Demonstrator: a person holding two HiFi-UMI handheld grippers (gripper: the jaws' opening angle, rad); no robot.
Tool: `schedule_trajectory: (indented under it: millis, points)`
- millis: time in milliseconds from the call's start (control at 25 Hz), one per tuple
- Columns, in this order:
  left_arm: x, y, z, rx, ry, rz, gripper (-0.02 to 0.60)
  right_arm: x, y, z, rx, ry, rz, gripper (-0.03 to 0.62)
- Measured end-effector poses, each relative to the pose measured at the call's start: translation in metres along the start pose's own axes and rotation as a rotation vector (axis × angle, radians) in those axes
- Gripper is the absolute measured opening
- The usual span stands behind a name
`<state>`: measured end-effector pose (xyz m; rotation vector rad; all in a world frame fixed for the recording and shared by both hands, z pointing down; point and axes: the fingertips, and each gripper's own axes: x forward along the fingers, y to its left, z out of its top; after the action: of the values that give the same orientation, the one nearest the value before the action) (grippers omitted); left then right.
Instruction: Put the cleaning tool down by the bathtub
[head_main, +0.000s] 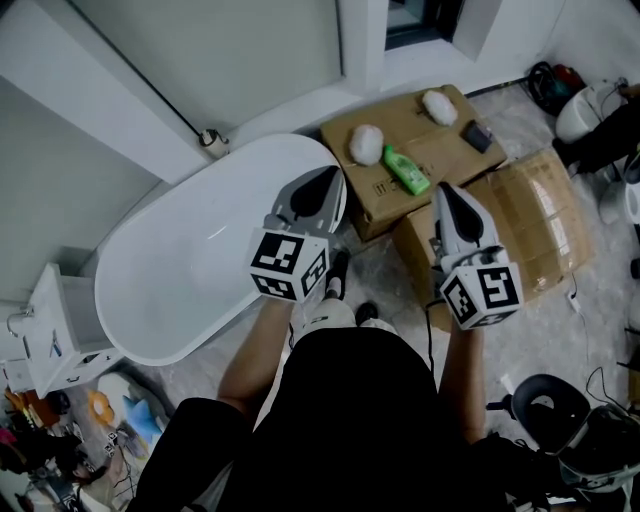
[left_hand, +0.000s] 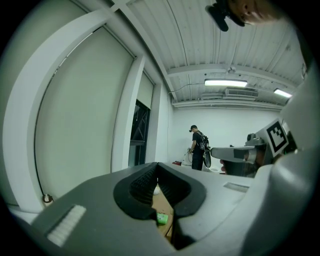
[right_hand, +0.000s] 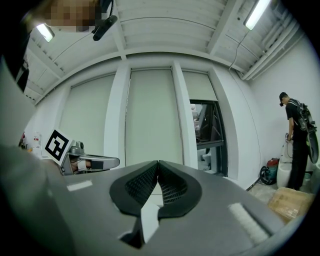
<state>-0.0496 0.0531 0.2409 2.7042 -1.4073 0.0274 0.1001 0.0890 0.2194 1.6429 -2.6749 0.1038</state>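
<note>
The white bathtub lies at the left of the head view. Two white fluffy cleaning pads rest on a cardboard box, with a green bottle and a small black item beside them. My left gripper hovers over the tub's right end, shut and empty; in the left gripper view the jaws meet, and the green bottle shows below them. My right gripper hangs over the boxes, jaws shut with nothing between them.
A second, larger cardboard box lies right of the first. A white cabinet stands left of the tub, with toys on the floor. A black stool is at bottom right. A person stands far off by the wall.
</note>
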Motion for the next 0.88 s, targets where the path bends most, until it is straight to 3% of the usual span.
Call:
schedule_trajectory:
  millis: [880]
  points:
    - [0.009,0.005,-0.007,-0.009,0.021,0.011,-0.002,0.004,-0.01,-0.006,0.004,0.012,-0.007,0.009]
